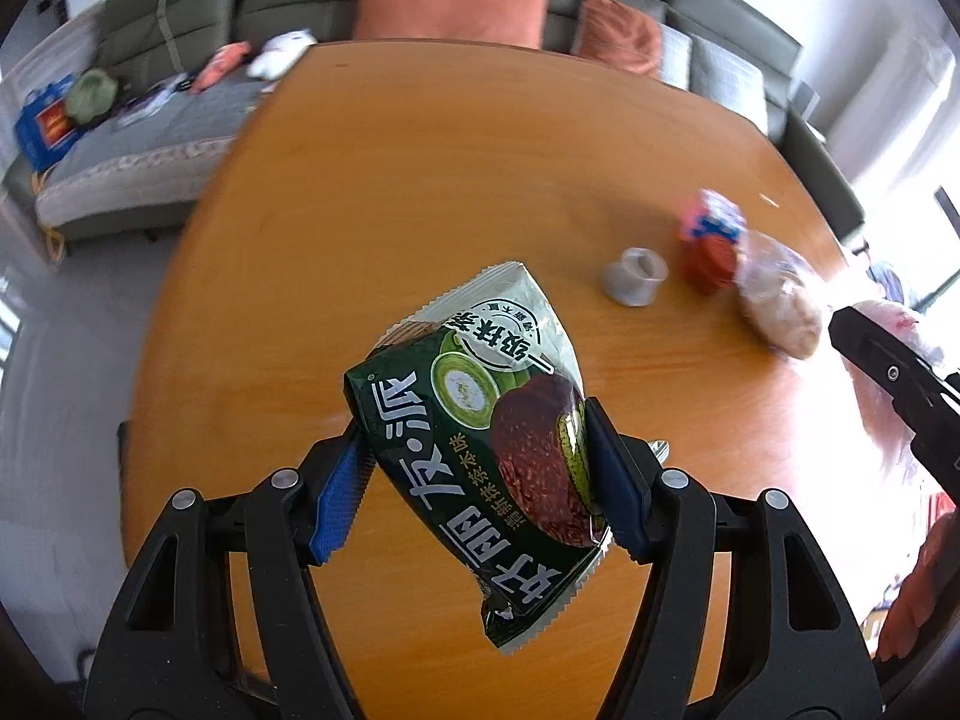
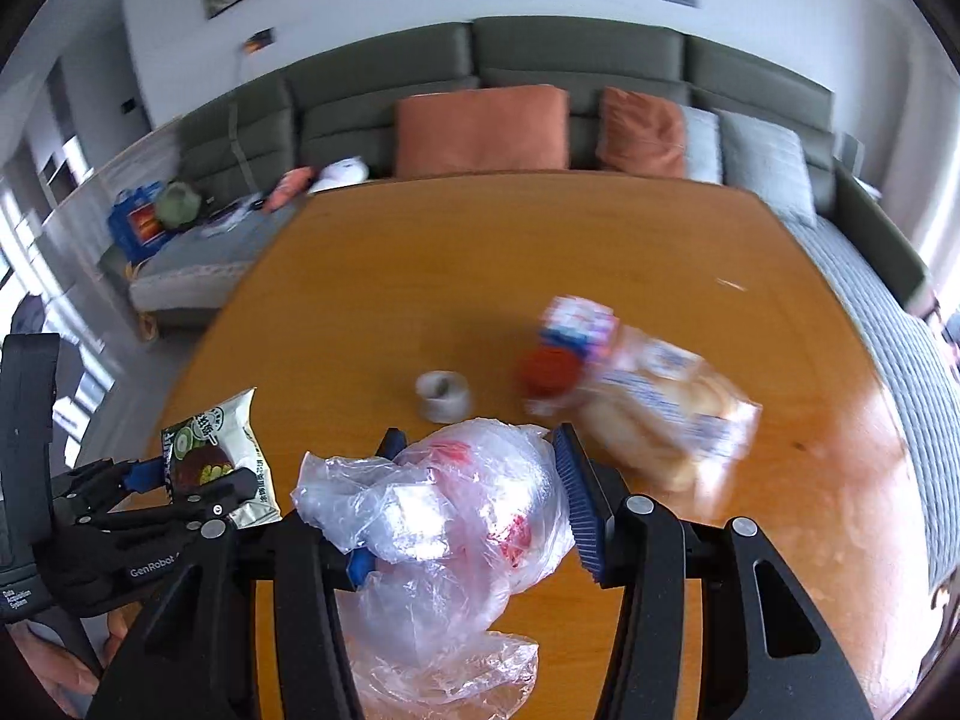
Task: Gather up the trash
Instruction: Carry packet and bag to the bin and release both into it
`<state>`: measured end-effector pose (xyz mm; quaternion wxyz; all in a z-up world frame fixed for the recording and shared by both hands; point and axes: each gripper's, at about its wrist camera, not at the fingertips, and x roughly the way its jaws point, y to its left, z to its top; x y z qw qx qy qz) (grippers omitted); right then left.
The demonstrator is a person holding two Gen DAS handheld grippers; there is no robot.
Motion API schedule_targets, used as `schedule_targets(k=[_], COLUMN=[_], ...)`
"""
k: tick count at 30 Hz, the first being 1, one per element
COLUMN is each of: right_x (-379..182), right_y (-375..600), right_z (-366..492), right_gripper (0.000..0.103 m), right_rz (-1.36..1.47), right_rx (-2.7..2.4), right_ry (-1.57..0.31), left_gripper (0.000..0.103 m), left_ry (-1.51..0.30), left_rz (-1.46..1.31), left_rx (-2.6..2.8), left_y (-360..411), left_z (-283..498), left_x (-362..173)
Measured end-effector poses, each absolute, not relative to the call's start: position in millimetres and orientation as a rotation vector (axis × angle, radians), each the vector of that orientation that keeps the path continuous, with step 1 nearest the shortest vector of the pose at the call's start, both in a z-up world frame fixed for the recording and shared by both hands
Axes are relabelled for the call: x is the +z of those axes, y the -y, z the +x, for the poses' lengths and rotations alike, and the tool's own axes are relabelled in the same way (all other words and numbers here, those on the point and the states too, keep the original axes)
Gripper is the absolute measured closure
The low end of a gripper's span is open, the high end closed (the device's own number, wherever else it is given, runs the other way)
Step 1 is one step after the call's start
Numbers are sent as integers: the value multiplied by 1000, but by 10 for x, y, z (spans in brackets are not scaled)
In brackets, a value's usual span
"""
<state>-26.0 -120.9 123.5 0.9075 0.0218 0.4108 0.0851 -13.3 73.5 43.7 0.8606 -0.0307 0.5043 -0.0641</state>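
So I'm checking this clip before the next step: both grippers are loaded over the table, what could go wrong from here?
The green snack wrapper is pinched by the left gripper only across its middle, so the slick film might slip out. The clear plastic bag in the right gripper hangs loose below the fingers and may snag. The tape roll, bread bag and small carton could be knocked.

Wooden table: tape roll, bread bag.
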Motion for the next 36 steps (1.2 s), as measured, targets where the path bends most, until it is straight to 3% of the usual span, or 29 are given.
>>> schedule_targets(k=[22,36], right_x=[1317,1158], right_y=[-2100,-3794], right_z=[-468,-556], right_gripper=[51,48], right_rz=[-187,-284], right_rx=[768,973], right_ry=[-883,-936], left_gripper=[38,37], left_ry=[-1003,-1021], left_rz=[-374,-493], left_rx=[387,619], left_y=[-3511,-4781], left_z=[-1231,-1643], left_x=[417,212])
